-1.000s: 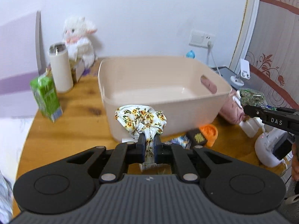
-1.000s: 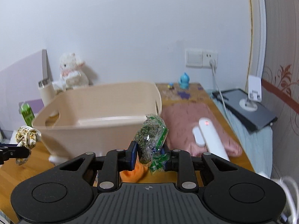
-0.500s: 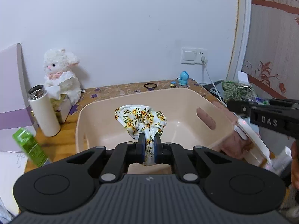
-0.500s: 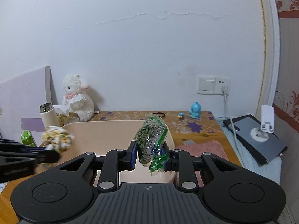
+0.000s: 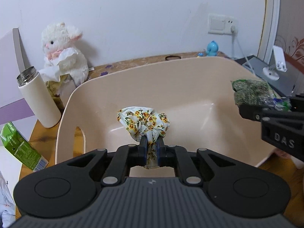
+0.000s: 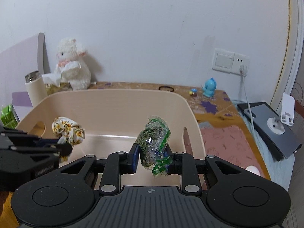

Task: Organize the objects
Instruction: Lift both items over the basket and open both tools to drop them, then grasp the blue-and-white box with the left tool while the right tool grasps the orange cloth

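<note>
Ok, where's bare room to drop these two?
The beige bin floor is bare from wall to wall, under the floral scrunchie and the green snack packet. Crowded: the table's back-left corner, with the white thermos, green carton and plush lamb.

Both wrist views are aimed forward along the fingers, close above the shared beige bin (image 5: pixel 190 79) (image 6: pixel 114 102).

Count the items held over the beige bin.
2. The floral scrunchie is clamped in the left gripper; the green snack packet is in the right gripper. Both hang above the beige bin.
</note>
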The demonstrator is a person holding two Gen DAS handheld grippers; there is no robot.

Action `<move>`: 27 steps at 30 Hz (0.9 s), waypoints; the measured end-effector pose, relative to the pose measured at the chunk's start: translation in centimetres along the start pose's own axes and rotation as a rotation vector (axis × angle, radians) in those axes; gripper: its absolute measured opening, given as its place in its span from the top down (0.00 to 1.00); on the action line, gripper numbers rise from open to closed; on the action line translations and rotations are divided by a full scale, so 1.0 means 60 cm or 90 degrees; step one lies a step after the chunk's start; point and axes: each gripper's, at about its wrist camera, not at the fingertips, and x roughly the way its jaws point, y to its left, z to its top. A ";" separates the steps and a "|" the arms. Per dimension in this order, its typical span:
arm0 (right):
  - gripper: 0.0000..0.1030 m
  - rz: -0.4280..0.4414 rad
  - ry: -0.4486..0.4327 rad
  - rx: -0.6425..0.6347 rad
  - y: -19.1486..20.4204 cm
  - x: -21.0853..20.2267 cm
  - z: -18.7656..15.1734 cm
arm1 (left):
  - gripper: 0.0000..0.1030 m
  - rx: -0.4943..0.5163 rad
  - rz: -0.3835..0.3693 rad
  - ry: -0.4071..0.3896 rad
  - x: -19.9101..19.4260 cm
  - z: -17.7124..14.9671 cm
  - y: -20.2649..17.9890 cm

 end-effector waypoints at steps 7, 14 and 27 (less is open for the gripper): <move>0.33 -0.007 -0.043 0.006 -0.015 -0.037 0.000 | 0.25 -0.022 0.004 -0.041 -0.043 0.005 0.018; 0.03 -0.028 -0.075 0.017 -0.013 -0.090 -0.006 | 0.22 -0.040 -0.022 -0.041 -0.090 -0.011 0.039; 0.00 -0.042 0.001 -0.019 0.012 -0.117 -0.078 | 0.14 -0.045 0.009 -0.030 -0.157 -0.078 0.056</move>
